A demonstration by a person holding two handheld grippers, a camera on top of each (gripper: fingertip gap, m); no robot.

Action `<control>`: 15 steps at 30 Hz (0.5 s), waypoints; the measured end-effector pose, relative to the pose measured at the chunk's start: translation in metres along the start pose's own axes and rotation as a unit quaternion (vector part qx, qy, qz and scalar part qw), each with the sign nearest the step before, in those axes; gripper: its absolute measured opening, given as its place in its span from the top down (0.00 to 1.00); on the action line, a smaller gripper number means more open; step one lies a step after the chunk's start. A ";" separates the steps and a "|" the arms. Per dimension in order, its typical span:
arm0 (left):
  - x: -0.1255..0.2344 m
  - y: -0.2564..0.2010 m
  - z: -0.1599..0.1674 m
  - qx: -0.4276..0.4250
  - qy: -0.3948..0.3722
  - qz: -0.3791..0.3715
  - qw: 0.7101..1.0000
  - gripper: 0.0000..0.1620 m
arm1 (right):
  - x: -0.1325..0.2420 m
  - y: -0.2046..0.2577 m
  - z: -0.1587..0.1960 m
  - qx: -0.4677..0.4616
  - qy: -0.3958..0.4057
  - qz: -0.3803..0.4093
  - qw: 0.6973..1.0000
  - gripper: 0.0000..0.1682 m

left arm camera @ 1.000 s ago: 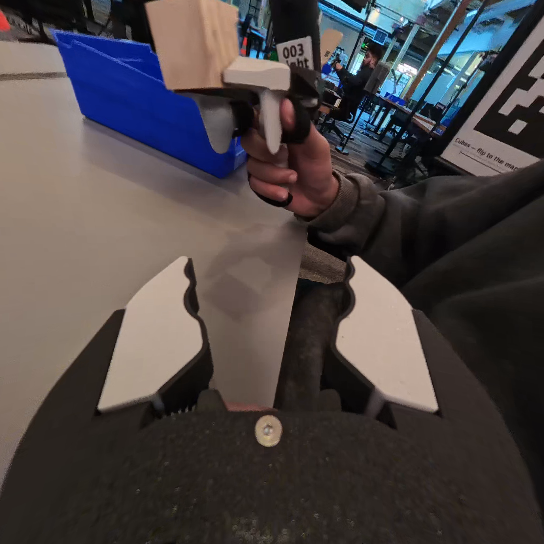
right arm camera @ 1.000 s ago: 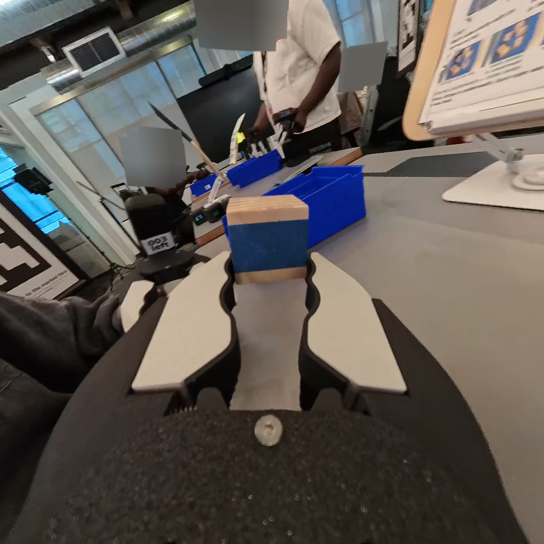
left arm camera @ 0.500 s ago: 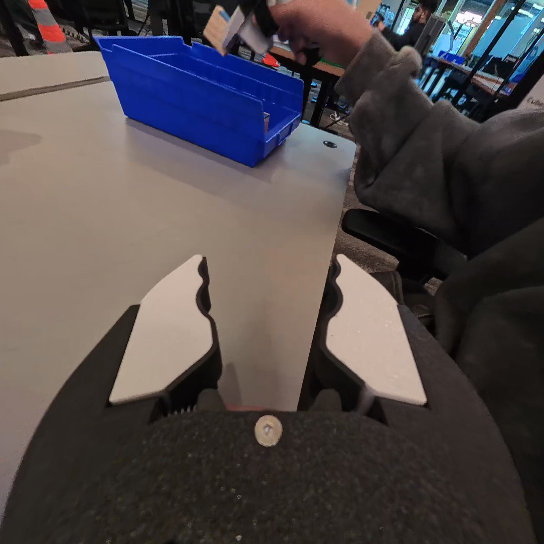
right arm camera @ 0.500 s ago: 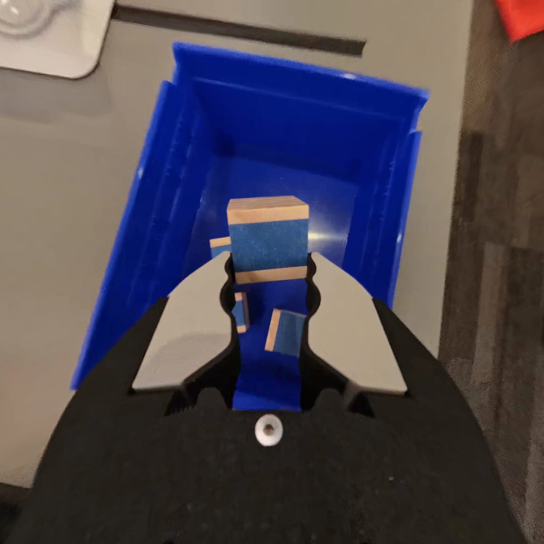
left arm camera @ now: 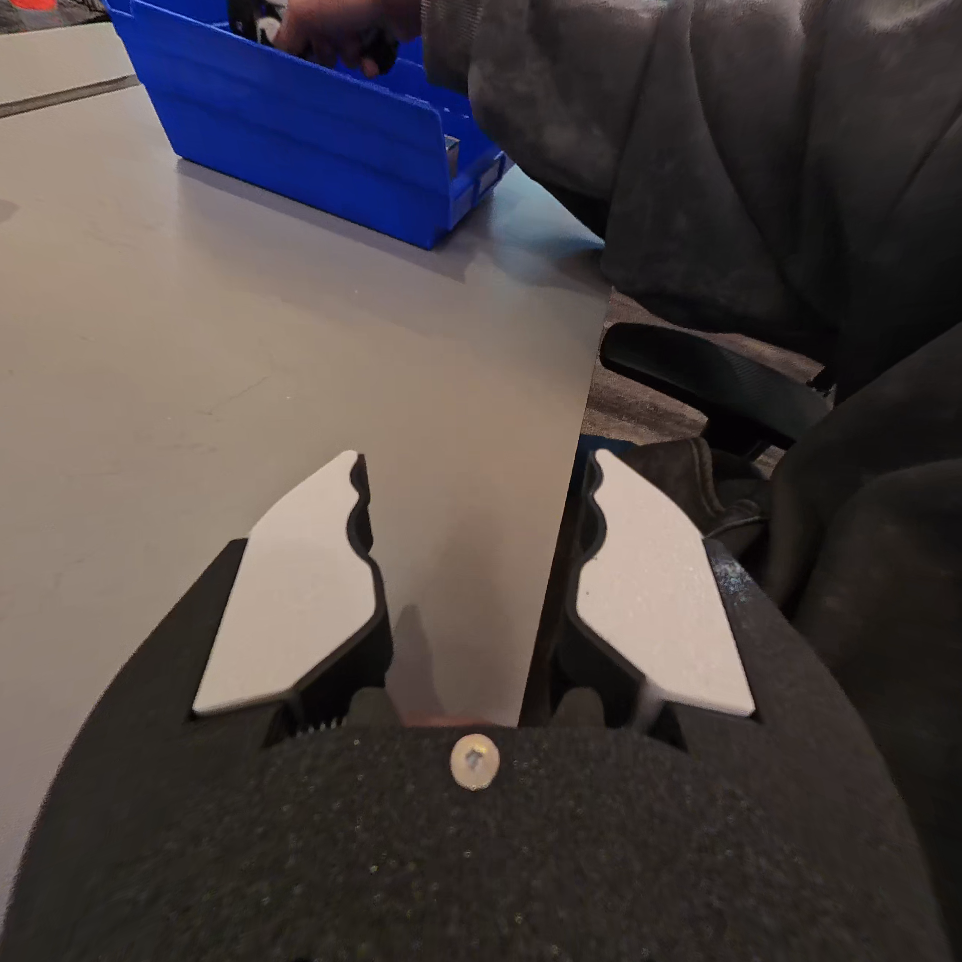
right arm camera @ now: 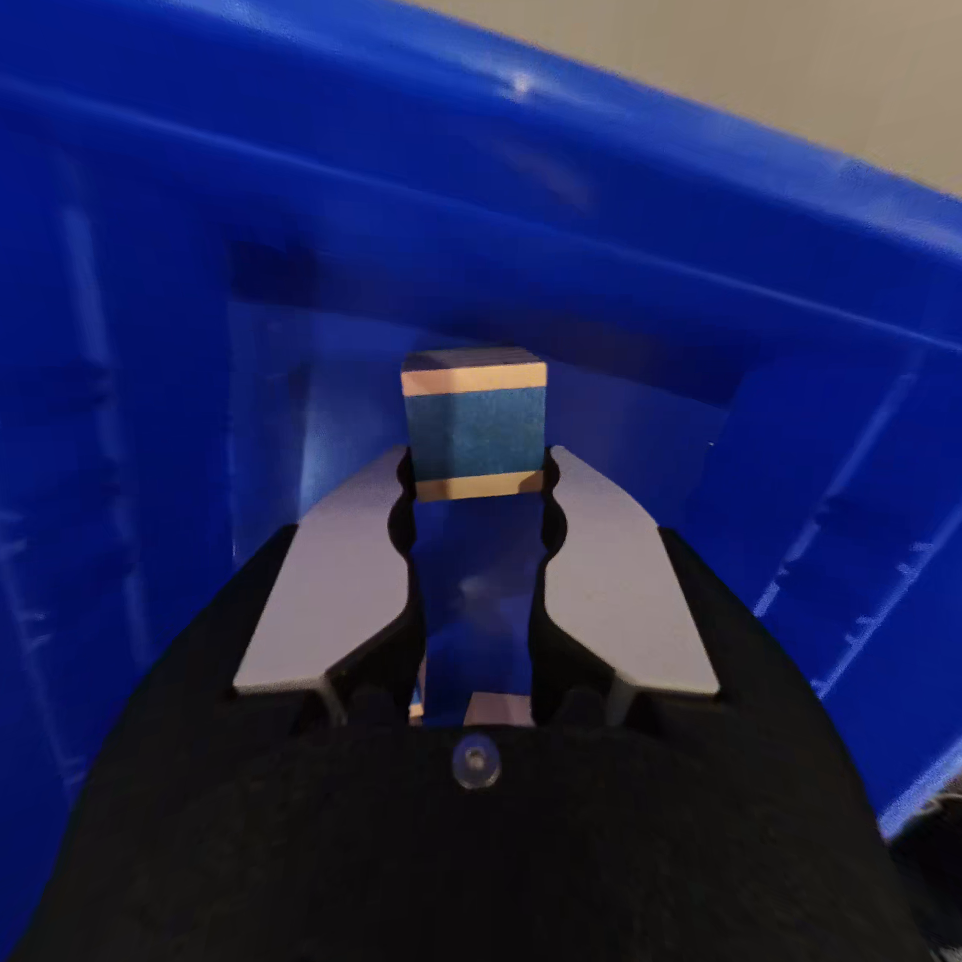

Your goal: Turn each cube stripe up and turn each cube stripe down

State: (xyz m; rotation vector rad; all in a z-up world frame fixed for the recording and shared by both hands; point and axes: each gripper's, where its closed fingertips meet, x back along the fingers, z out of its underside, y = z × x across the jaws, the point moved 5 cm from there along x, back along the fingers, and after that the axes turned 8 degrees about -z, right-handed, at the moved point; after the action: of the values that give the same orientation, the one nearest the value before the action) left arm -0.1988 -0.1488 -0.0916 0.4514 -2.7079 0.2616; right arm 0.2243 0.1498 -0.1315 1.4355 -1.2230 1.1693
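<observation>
Cube (right arm camera: 475, 427) of pale wood, pinched between the tips of the right tongs (right arm camera: 476, 460), blue stripe facing the camera, wood bands above and below. Right tongs are down inside the blue bin (right arm camera: 520, 218); bin walls fill the view. Bits of other cubes (right arm camera: 492, 708) show low between the fingers on the bin floor. Left tongs (left arm camera: 476, 468) spread wide, holding nothing, over the near edge of the grey tabletop (left arm camera: 208, 338). Bin (left arm camera: 312, 140) stands farther off on the tabletop, with a hand (left arm camera: 338, 36) reaching into it.
</observation>
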 end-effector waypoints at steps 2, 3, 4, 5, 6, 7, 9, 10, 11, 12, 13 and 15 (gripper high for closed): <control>-0.001 -0.002 0.001 -0.016 0.005 -0.004 1.000 0.52 | 0.000 -0.002 -0.001 -0.022 -0.006 -0.013 1.000 0.73; -0.002 -0.004 0.002 -0.023 0.008 -0.006 1.000 0.52 | 0.000 -0.003 -0.001 -0.021 -0.006 -0.016 1.000 0.73; -0.002 -0.005 0.002 -0.026 0.009 -0.006 1.000 0.52 | 0.001 -0.003 -0.001 -0.015 -0.004 -0.018 1.000 0.73; -0.003 -0.006 0.003 -0.028 0.010 -0.004 1.000 0.51 | 0.003 -0.002 0.000 -0.006 -0.003 -0.024 1.000 0.72; -0.003 -0.007 0.003 -0.027 0.012 -0.002 1.000 0.51 | 0.008 -0.002 0.001 -0.001 -0.014 -0.025 1.000 0.62; -0.003 -0.007 0.003 -0.026 0.013 -0.003 1.000 0.51 | 0.020 -0.002 0.003 0.008 -0.037 -0.027 0.999 0.56; -0.003 -0.005 0.004 -0.022 0.017 -0.008 1.000 0.52 | 0.061 0.007 0.010 0.037 -0.129 -0.045 0.990 0.64; -0.002 -0.003 0.004 -0.020 0.019 -0.011 1.000 0.52 | 0.086 0.017 0.017 0.051 -0.190 -0.058 0.979 0.65; -0.001 -0.001 0.003 -0.016 0.015 -0.013 1.000 0.52 | 0.112 0.028 0.027 0.066 -0.250 -0.070 0.963 0.65; 0.000 0.001 0.001 -0.012 0.011 -0.016 1.000 0.53 | 0.135 0.046 0.040 0.093 -0.313 -0.093 0.941 0.64; 0.001 0.004 0.001 -0.007 0.009 -0.022 1.000 0.53 | 0.155 0.070 0.055 0.130 -0.376 -0.127 0.909 0.64; 0.002 0.011 0.000 0.007 0.009 -0.033 0.999 0.53 | 0.176 0.124 0.094 0.182 -0.475 -0.212 0.835 0.64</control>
State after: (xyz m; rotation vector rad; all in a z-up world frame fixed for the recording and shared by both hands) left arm -0.2045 -0.1388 -0.0924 0.5389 -2.6687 0.2648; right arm 0.1238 0.0160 0.0334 2.5912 -1.2046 0.3324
